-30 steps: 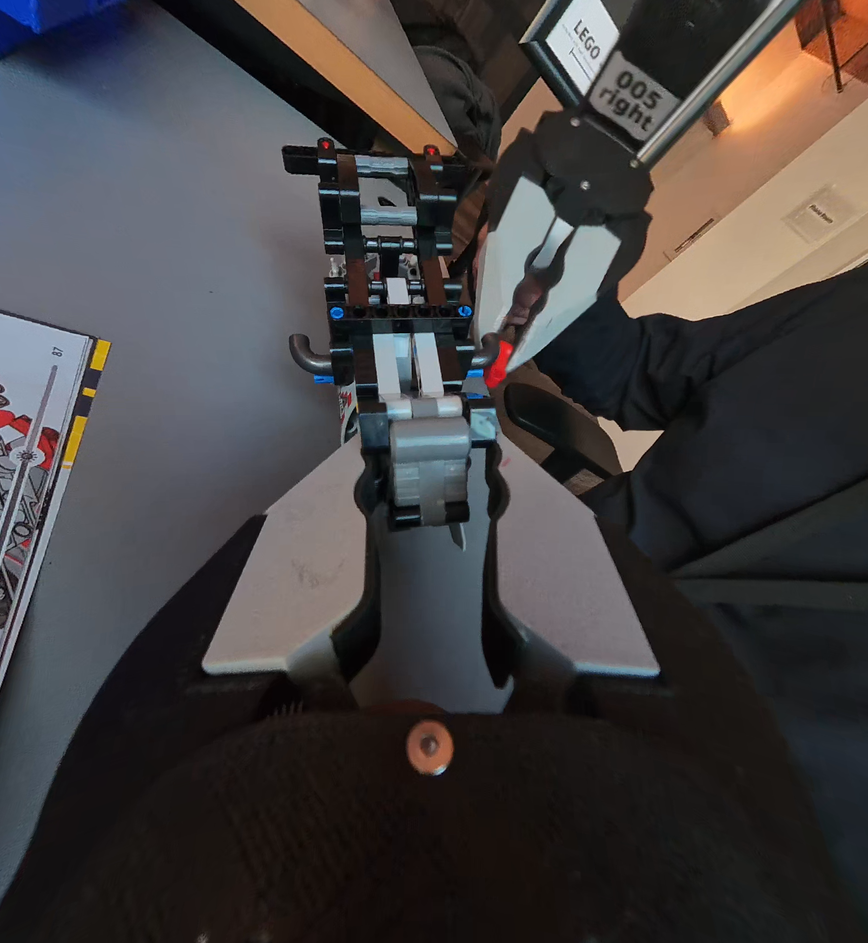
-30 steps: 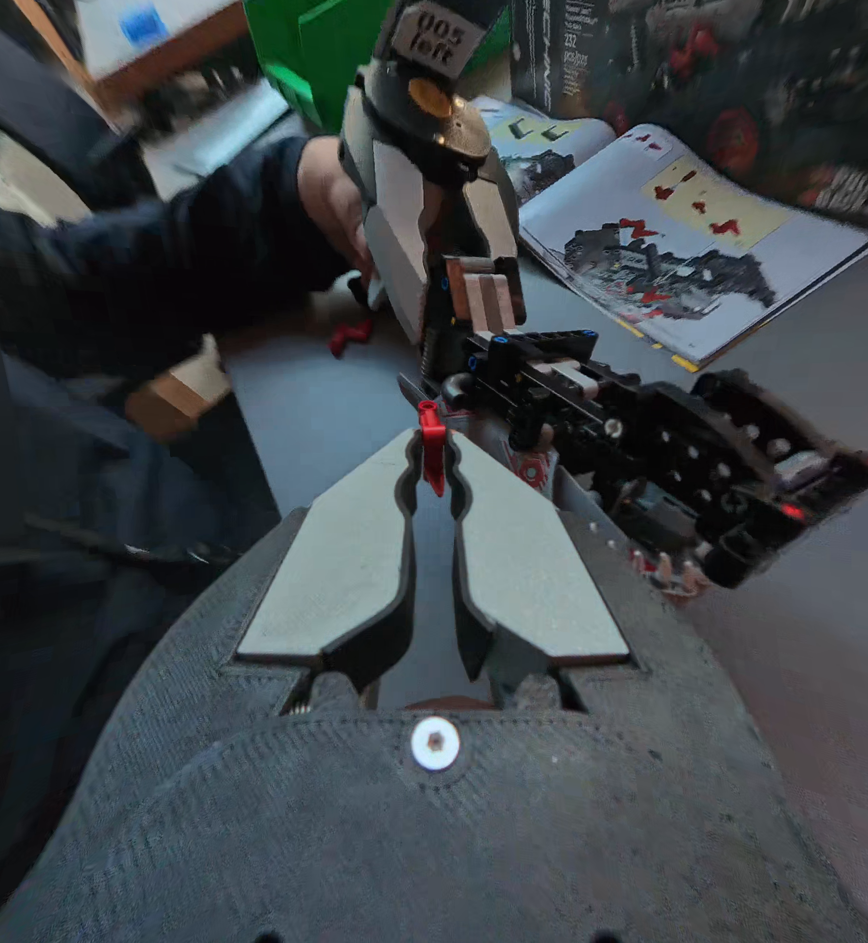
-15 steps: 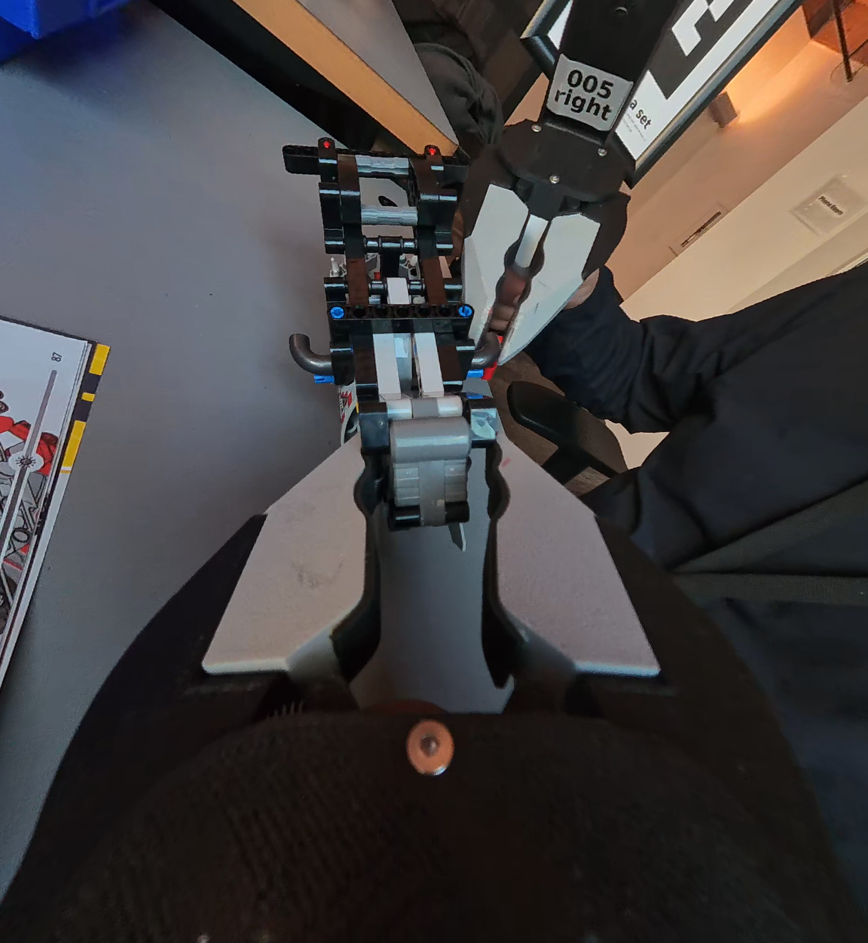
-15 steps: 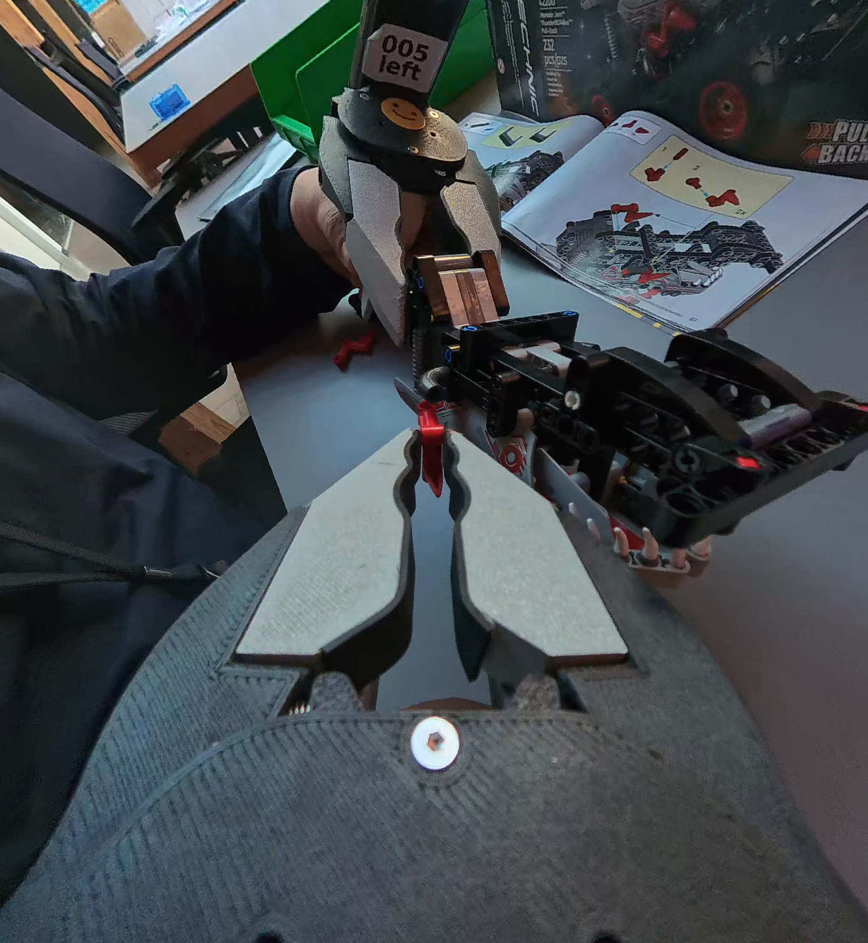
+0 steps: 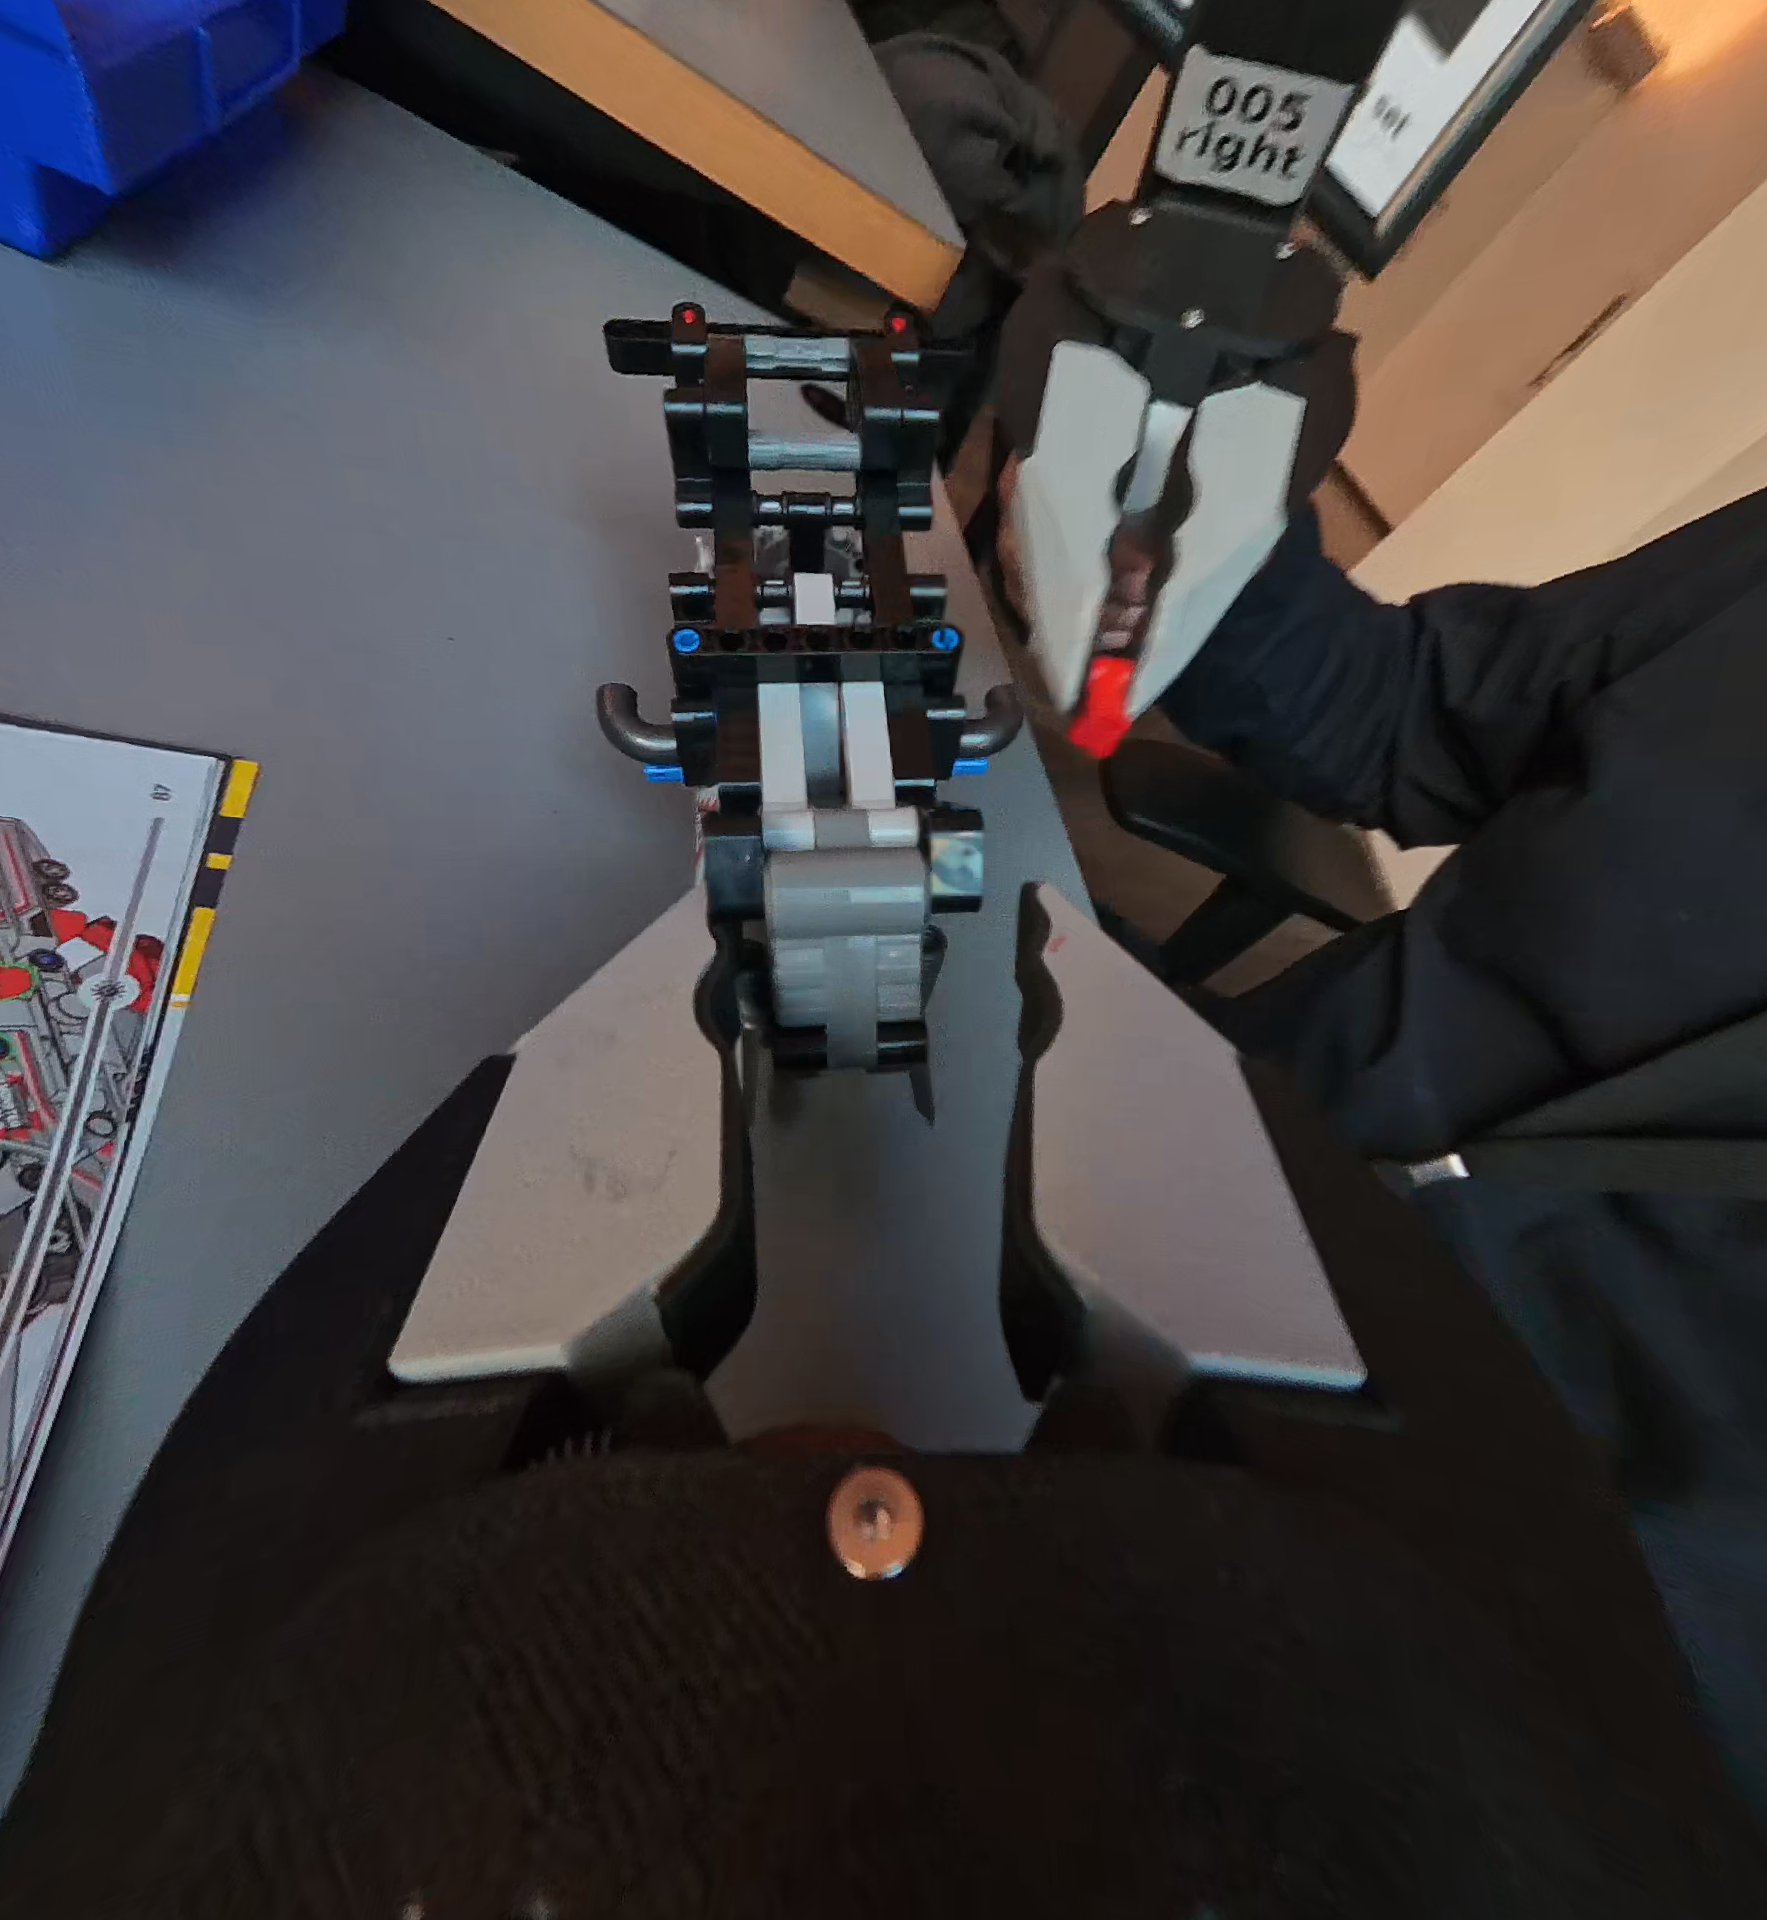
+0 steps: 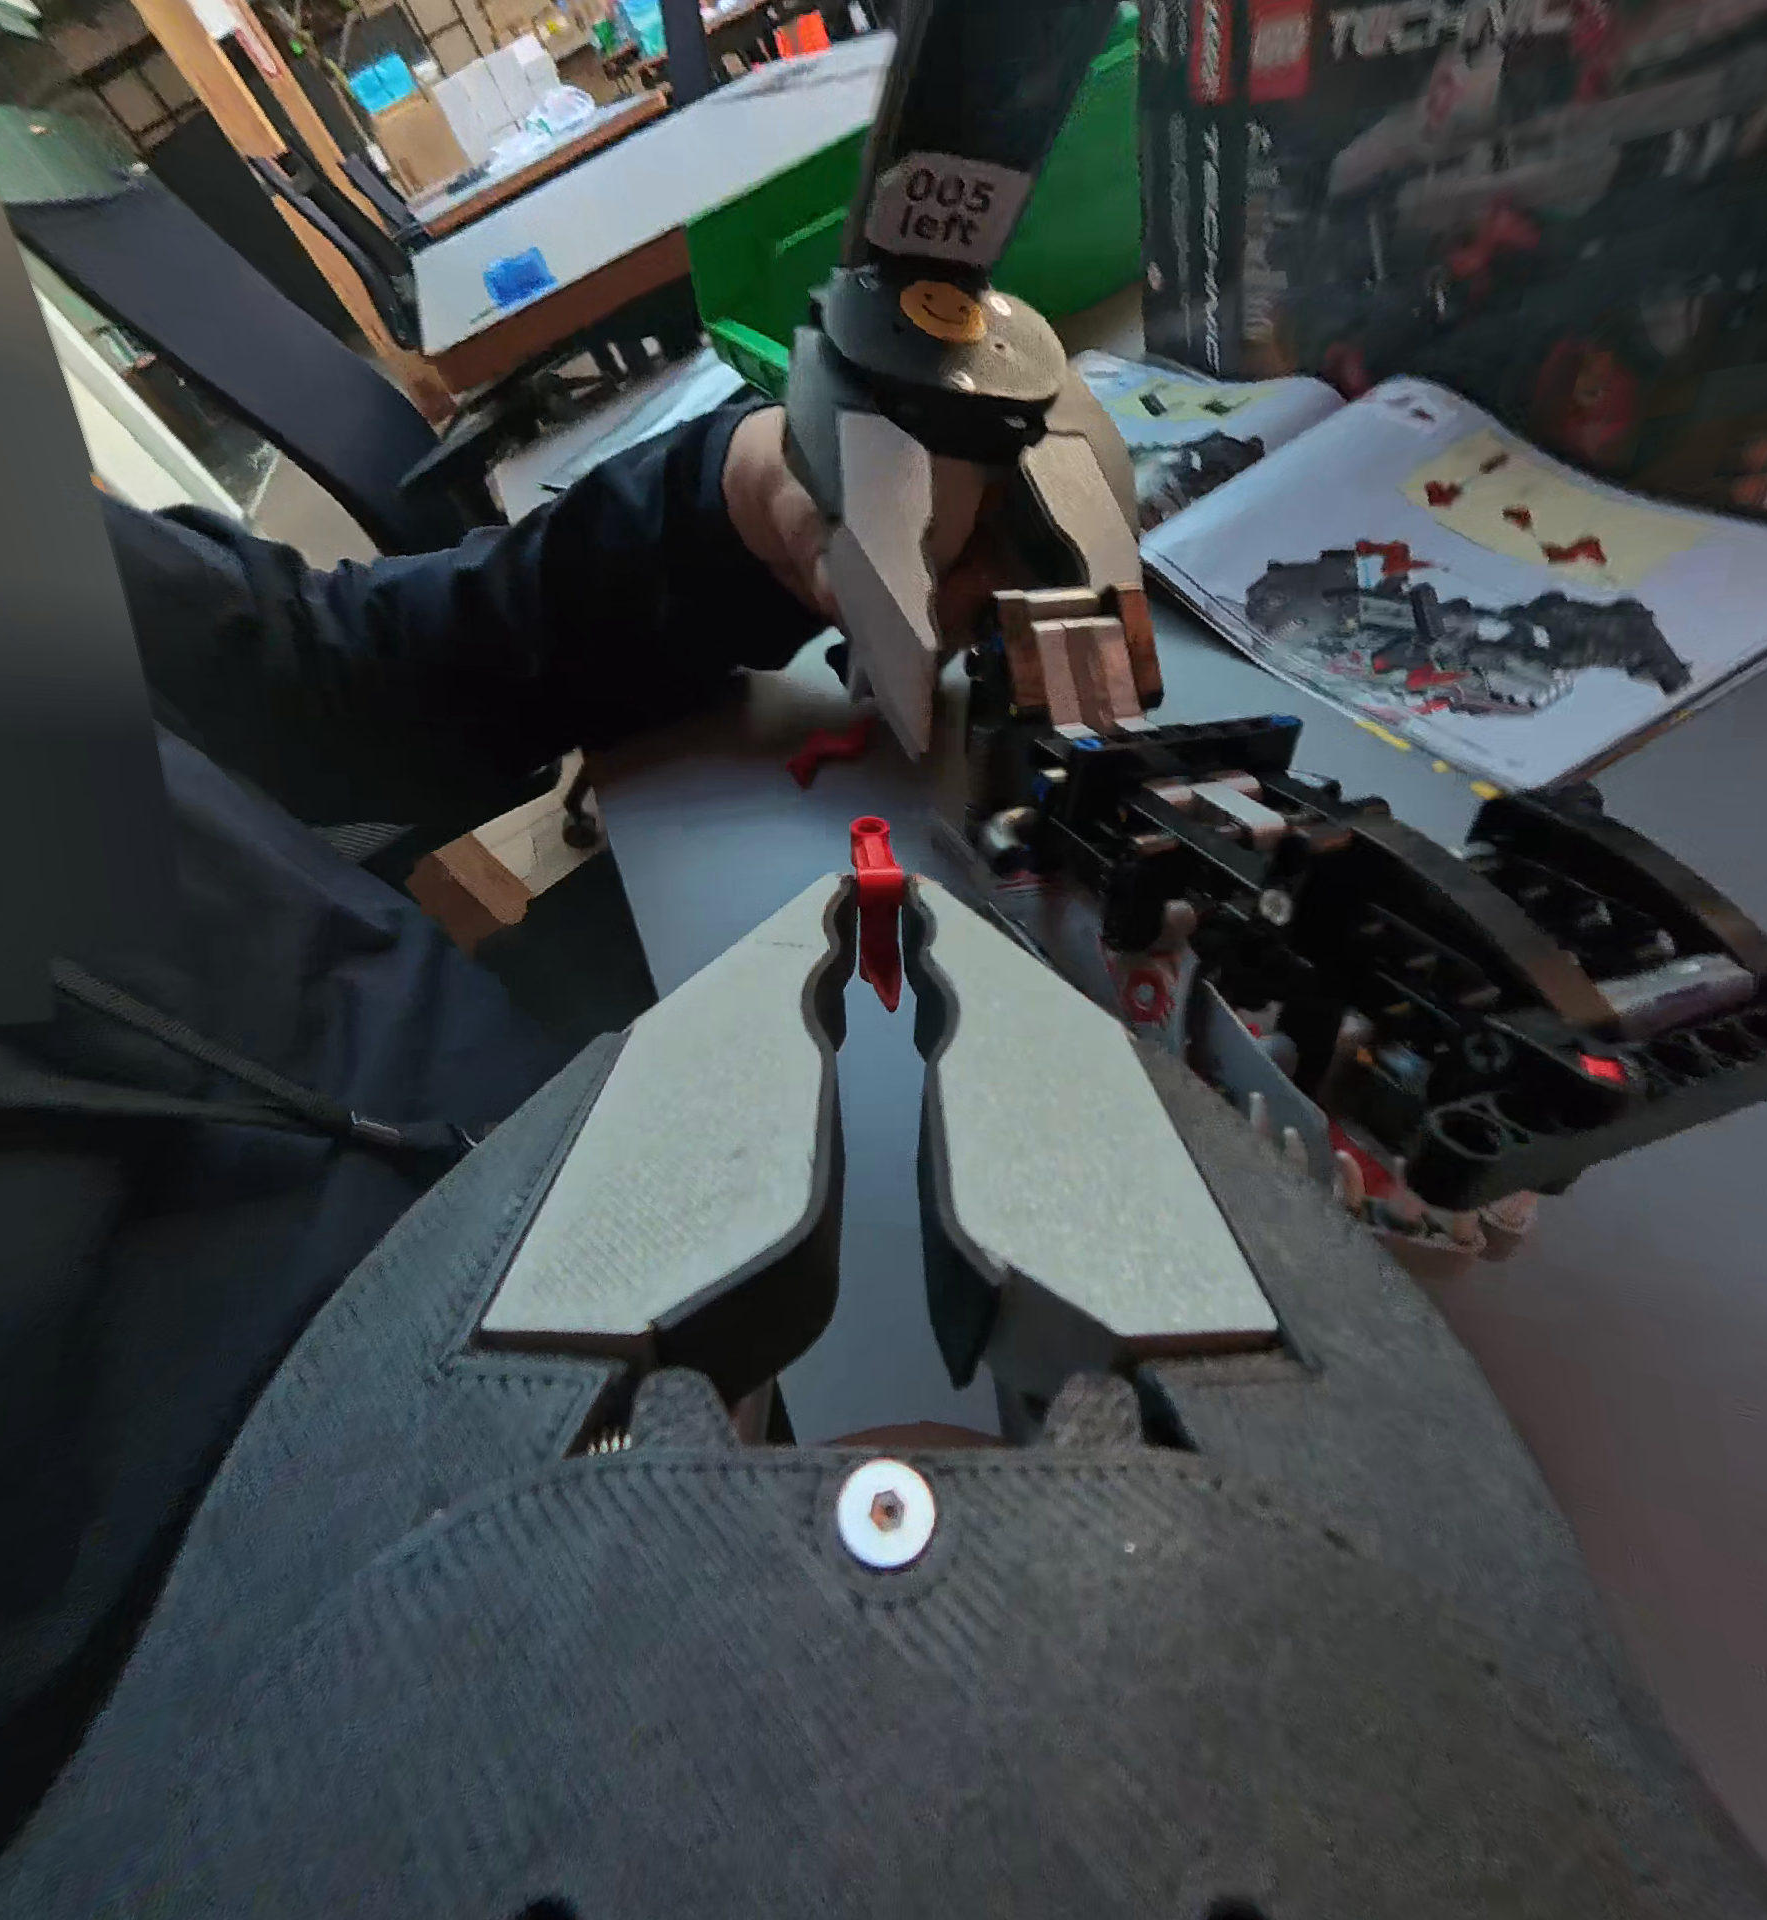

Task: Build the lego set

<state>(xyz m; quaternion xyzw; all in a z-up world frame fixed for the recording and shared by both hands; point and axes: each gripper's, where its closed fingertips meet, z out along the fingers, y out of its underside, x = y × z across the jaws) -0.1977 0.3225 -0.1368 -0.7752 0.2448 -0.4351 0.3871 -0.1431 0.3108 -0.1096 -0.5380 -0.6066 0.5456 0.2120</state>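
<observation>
**Beside the model, one red piece held off its flank**

On the grey table point(image 5: 287, 499) I see the black lego model point(image 5: 806, 623) lying lengthwise, its far end pointing away from my left gripper point(image 5: 874, 971). Beyond the model in my right wrist view stands the dark set box point(image 6: 1481, 208), with the open instruction booklet point(image 6: 1430, 582) lying between box and model. My left gripper has its jaws spread a little wider than the model's grey near end; the left finger point(image 5: 609, 1174) sits against that end, while a gap shows at the other, so I cannot tell whether it grips. My right gripper point(image 6: 877, 904), just beside the model's flank and apart from it, is closed narrow, pinching a small red piece point(image 6: 877, 914) at its tips. A second red piece point(image 6: 829, 750) lies on the table, near the model's grey end.
</observation>
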